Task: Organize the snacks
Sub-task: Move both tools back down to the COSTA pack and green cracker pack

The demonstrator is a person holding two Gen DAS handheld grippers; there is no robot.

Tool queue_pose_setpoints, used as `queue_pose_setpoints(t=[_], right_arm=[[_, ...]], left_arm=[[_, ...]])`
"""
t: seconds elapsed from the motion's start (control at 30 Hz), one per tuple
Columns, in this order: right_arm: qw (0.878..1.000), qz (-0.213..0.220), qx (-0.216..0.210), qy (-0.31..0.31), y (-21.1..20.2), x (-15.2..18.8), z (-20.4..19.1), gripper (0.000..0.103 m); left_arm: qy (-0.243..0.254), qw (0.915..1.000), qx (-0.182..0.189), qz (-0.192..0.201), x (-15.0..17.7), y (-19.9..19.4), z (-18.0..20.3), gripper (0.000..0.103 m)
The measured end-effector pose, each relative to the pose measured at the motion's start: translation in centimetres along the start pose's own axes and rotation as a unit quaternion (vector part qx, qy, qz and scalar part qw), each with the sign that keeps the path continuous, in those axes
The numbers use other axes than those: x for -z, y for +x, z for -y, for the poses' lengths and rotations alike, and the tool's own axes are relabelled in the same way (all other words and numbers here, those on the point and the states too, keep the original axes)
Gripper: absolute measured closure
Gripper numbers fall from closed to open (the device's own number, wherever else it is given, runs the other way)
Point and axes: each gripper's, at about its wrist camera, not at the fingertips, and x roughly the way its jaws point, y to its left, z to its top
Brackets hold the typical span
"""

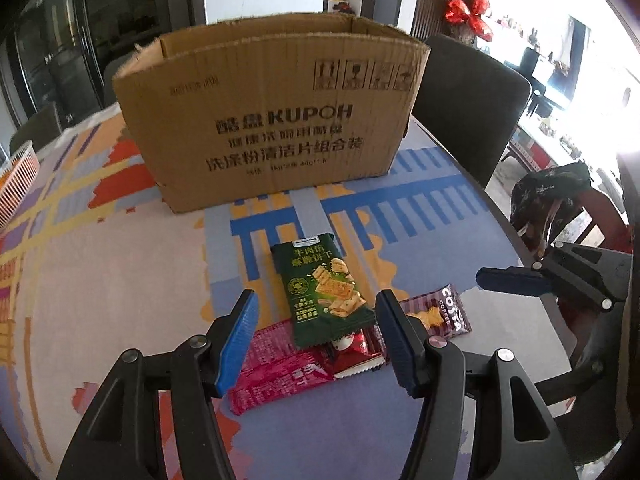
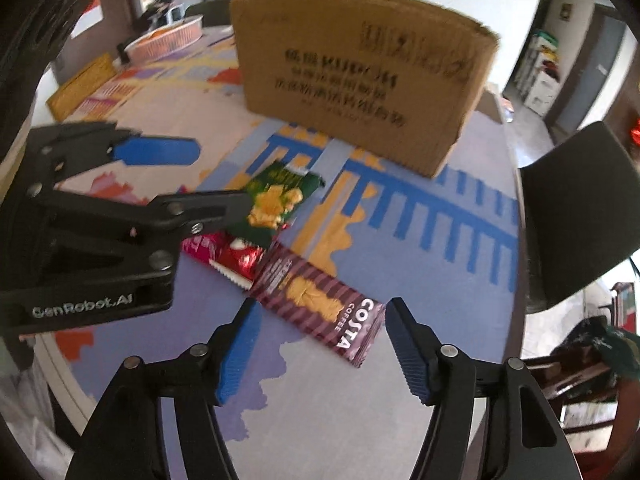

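Note:
A pile of snack packets lies on the patterned tablecloth: a green cracker packet (image 1: 324,292) (image 2: 276,200) on top, a magenta bar (image 1: 280,368), a red packet (image 1: 356,352) (image 2: 236,258) and a striped Costa Coffee packet (image 1: 440,316) (image 2: 324,300). An open cardboard box (image 1: 272,120) (image 2: 360,68) stands behind them. My left gripper (image 1: 316,340) is open, its fingers either side of the green packet's near end. My right gripper (image 2: 320,344) is open, its fingers either side of the Costa packet's near end. Each gripper shows in the other's view: the right (image 1: 516,280), the left (image 2: 160,152).
Dark chairs (image 1: 472,104) (image 2: 580,216) stand at the table's right edge. A pink slatted basket (image 1: 16,176) (image 2: 168,40) sits at the far left. A yellow flat packet (image 2: 80,84) lies near the basket.

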Motion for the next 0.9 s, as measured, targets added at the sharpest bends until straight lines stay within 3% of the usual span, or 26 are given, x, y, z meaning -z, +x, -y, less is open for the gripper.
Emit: queue_pose_setpoints(t=[0.23, 0.47, 0.57, 0.9], right_arm=[[1.000, -0.007, 0.010, -0.019, 1.6, 0.2, 0.6, 0.038], [0.999, -0.011, -0.009, -0.030, 2.5, 0.6, 0.8, 0.038], [0.999, -0.006, -0.017, -0.031, 2.7, 0.3, 1.1, 0.033], [0.996, -0.001, -0.033, -0.081, 3.0, -0.7, 0.5, 0.032]], left_arm=[[0.010, 0.9997, -0.006, -0.019, -0.7, 2.1, 0.4, 0.041], [0.028, 0.9990, -0.014, -0.032, -1.4, 3.8, 1.0, 0.040], [0.026, 0.9988, -0.012, -0.041, -1.5, 4.5, 0.9, 0.040], [0.006, 0.9985, -0.001, -0.055, -1.5, 5.4, 0.0, 0.042]])
